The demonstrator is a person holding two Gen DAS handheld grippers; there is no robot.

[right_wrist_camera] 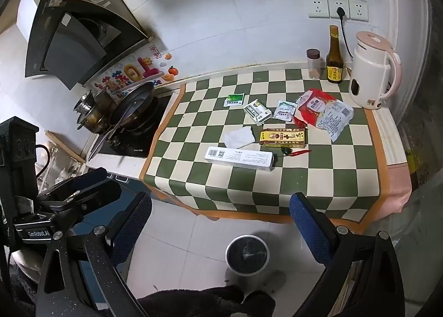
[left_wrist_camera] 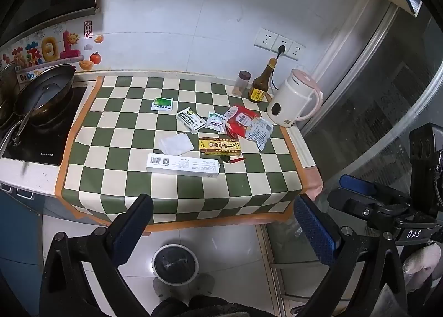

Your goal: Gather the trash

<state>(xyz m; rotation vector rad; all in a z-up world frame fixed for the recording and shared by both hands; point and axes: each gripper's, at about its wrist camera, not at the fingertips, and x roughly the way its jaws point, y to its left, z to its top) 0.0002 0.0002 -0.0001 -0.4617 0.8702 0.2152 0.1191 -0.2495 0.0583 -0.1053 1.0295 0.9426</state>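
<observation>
Blue-padded fingers of left gripper [left_wrist_camera: 221, 223] and right gripper [right_wrist_camera: 221, 223] are standing wide apart, holding nothing, hovering short of the counter edge. Trash bin [right_wrist_camera: 247, 254] is sitting on the floor below. Checkered mat [left_wrist_camera: 177, 198] is carrying the litter: long white box [left_wrist_camera: 182, 165], tissue [left_wrist_camera: 176, 144], yellow box [left_wrist_camera: 220, 147], red packet [left_wrist_camera: 242, 120]. Kettle [left_wrist_camera: 293, 98] is standing at the far right corner.
</observation>
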